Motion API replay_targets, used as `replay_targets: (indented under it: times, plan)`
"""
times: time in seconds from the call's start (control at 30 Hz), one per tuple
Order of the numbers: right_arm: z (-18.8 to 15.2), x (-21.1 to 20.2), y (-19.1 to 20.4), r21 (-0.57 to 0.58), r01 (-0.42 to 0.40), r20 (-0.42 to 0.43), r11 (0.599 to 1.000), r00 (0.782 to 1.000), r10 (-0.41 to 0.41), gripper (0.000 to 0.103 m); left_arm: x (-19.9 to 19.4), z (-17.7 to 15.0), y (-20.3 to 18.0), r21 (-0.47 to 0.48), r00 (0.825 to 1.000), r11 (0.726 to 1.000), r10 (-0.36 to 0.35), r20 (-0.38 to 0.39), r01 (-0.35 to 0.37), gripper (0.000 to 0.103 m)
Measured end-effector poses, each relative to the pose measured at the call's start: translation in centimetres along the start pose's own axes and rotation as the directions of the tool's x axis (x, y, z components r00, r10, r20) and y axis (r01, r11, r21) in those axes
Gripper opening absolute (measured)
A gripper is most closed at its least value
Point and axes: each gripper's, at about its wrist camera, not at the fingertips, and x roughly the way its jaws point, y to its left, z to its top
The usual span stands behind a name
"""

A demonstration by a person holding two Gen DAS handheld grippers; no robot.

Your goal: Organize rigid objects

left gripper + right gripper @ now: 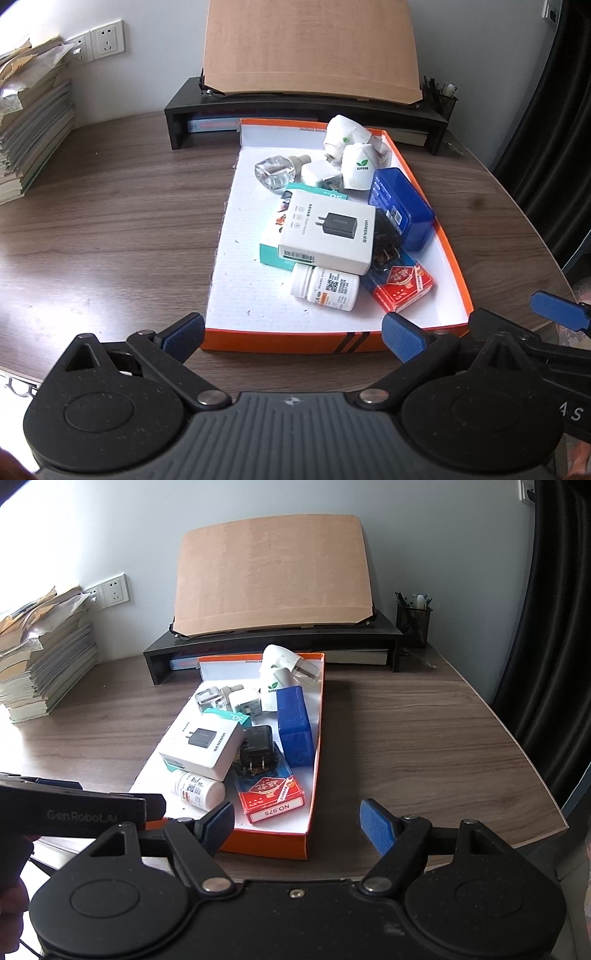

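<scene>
An orange-sided tray (280, 341) (269, 843) with a white floor sits on the wooden desk. In it lie a white charger box (328, 230) (201, 747), a white pill bottle (327, 288) (197, 788), a red card pack (400, 284) (271, 799), a blue box (402, 206) (295, 729), a black plug adapter (256, 747), a clear glass bottle (275, 171) (212, 698) and white plug-in devices (354, 151) (280, 672). My left gripper (293, 338) is open and empty at the tray's near edge. My right gripper (297, 829) is open and empty at the tray's near right corner.
A black monitor stand (306, 114) (273, 648) with a cardboard sheet (310, 48) (273, 574) stands behind the tray. A stack of books and papers (31, 118) (40, 653) is at the far left. A mesh pen holder (413, 622) is at the far right.
</scene>
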Motion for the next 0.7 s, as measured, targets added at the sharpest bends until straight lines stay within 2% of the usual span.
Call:
replay_targets:
  times: [0.7]
  plan:
    - [-0.17, 0.03, -0.88, 0.012, 0.006, -0.007, 1.000, 1.000, -0.006, 0.089, 0.59, 0.05, -0.75, 0.000, 1.000, 1.000, -0.016, -0.014, 0.016, 0.103]
